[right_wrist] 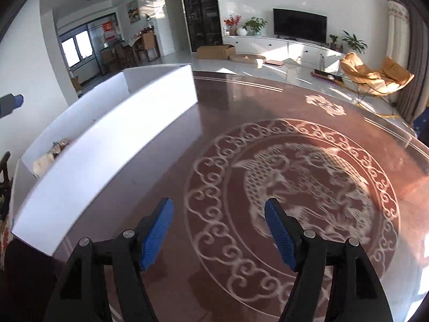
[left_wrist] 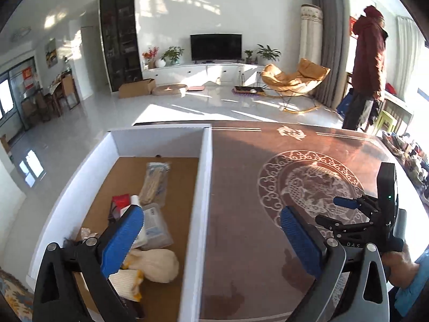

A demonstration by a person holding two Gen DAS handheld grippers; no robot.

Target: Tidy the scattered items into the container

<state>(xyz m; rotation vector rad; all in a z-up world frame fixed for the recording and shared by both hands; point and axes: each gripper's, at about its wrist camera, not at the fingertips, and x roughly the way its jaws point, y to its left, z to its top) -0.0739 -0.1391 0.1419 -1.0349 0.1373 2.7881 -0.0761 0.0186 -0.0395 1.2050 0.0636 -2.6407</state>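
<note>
Both tongs spread, empty: left (left_wrist: 211, 238), right (right_wrist: 218, 234) | box (left_wrist: 205, 177) holds soft gloves (left_wrist: 155, 264), slippery packets (left_wrist: 156, 225): light, pinch mid-body | table (right_wrist: 268, 112) bare

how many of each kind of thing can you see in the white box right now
cream knit gloves: 2
clear plastic packets: 2
red packet: 1
total: 5 clear to see; others too hidden to name

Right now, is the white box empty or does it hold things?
Not empty. The white box holds cream gloves, clear packets and a red item.
</note>
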